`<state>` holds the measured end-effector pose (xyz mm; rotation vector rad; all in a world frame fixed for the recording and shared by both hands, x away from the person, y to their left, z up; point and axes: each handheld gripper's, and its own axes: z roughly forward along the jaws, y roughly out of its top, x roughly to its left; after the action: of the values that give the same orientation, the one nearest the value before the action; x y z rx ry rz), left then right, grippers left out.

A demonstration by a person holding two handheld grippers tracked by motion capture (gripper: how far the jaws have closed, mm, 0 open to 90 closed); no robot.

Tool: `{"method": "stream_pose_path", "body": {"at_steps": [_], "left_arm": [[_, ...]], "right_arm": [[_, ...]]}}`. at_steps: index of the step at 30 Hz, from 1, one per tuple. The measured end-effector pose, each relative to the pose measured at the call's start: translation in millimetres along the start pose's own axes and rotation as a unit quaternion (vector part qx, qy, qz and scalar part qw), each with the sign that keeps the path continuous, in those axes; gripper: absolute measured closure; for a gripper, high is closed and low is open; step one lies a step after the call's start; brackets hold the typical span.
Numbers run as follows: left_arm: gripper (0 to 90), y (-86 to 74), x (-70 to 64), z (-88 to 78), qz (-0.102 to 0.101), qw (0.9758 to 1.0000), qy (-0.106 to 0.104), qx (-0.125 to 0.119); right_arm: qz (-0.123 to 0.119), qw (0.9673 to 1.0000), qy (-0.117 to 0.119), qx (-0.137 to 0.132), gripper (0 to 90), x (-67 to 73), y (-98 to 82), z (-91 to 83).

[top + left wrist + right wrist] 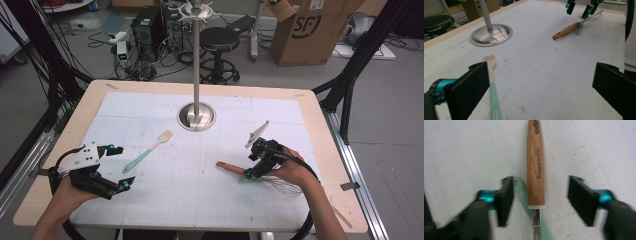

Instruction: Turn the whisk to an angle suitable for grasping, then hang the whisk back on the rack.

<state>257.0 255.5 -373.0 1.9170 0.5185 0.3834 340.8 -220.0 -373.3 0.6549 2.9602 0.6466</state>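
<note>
A whisk with a wooden handle [230, 168] [535, 170] lies on the white gridded mat [200, 200], crossing a mint-green utensil [522, 195] beneath it. My right gripper [252, 172] [541, 187] hangs over the handle's wire end, open, one jaw on each side and neither touching it. The same whisk [567, 30] and right gripper [580, 7] appear far off in the left gripper view. My left gripper [120, 167] [541, 85] stands open and holds nothing. A brush with a beige head and mint handle [150, 150] [492, 85] lies just past its left jaw.
A steel pole on a round dished base [196, 117] [491, 35] stands at the mat's far middle. Beyond the table's far edge are a stool [219, 40], a computer case [149, 25] and a cardboard box [312, 30]. Black frame legs flank the table.
</note>
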Motion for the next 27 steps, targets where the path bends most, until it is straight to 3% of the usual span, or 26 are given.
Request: {"method": "stream_pose_path", "body": {"at_steps": [2,3,4,5,11,17,21,27], "left_arm": [[1.7,0.2,0.1,0.7,-0.001,1.0,-0.002,-0.002],[1.7,0.2,0.2,0.8,-0.002,1.0,-0.002,-0.003],[1.7,0.2,0.1,1.0,-0.003,1.0,-0.002,-0.004],[1.7,0.2,0.1,1.0,-0.003,1.0,-0.002,-0.004],[1.6,1.4,-0.4,0.5,-0.002,1.0,-0.004,-0.005],[1.6,1.2,0.7,0.1,-0.001,1.0,-0.001,-0.004],[1.7,1.3,0.4,0.0,-0.002,1.0,0.0,-0.006],[1.6,1.6,1.2,-1.2,-0.001,1.0,-0.001,-0.008]], "right_arm": [[-0.001,0.9995,-0.021,-0.025,7.9,-0.5,0.3,-7.7],[-0.001,0.9995,-0.021,-0.025,7.9,-0.5,0.3,-7.7],[0.009,0.9982,-0.033,-0.049,5.6,-0.7,0.5,-14.5],[0.012,0.9977,-0.035,-0.057,0.2,-0.8,0.5,-16.7],[0.011,0.9936,-0.042,-0.104,0.0,0.7,0.9,-35.5],[-0.003,0.9936,-0.049,-0.101,0.0,0.5,3.3,-39.4],[-0.018,0.9939,-0.047,-0.098,0.0,1.6,8.7,-39.3],[-0.022,0.9945,-0.039,-0.095,0.0,1.7,13.1,-39.6]]}}
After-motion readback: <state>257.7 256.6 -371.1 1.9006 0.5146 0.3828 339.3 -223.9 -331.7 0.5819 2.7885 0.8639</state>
